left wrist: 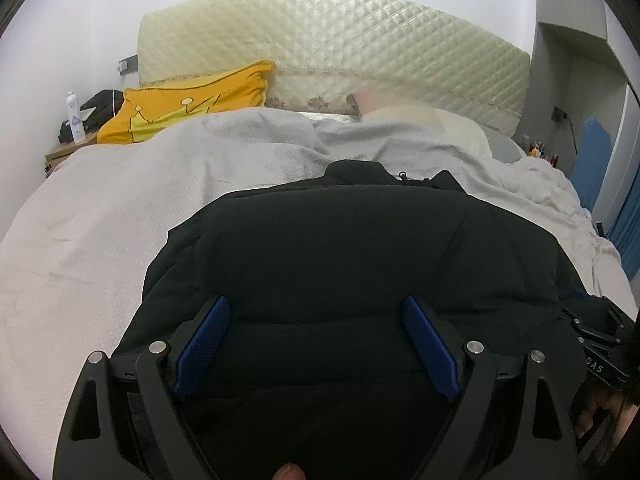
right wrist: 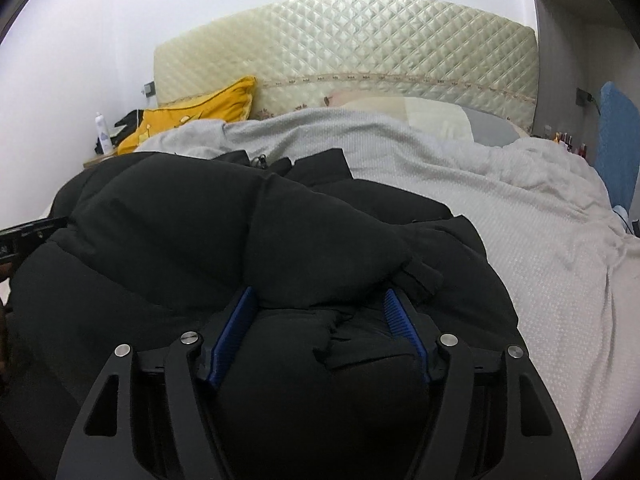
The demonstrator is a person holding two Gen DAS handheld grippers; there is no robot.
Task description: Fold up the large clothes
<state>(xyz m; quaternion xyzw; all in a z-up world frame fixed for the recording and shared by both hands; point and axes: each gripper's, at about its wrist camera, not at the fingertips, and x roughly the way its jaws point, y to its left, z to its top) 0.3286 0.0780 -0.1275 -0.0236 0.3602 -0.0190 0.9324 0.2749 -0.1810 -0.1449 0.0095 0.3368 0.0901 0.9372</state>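
Puffy black padded jacket (left wrist: 360, 248) on grey-quilted bed (left wrist: 100, 220), collar toward headboard; left tool (left wrist: 316, 320) and right tool (right wrist: 320, 312) both spread apart over it.

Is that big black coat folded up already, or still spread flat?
Partly folded: the black coat is bunched, one puffy section doubled over another on the bed cover, not spread flat.

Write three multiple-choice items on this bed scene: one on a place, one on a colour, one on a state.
1. Where does the black jacket lie?
A. on the grey bedspread
B. on the floor
C. on a chair

2. What colour is the cushion by the headboard?
A. red
B. yellow
C. green

3. How does the left claw stand?
A. shut on the jacket
B. shut on nothing
C. open over the jacket

Key: 1 A, bedspread shows around the jacket; 2 B, it is yellow; 3 C, blue pads stand wide apart.
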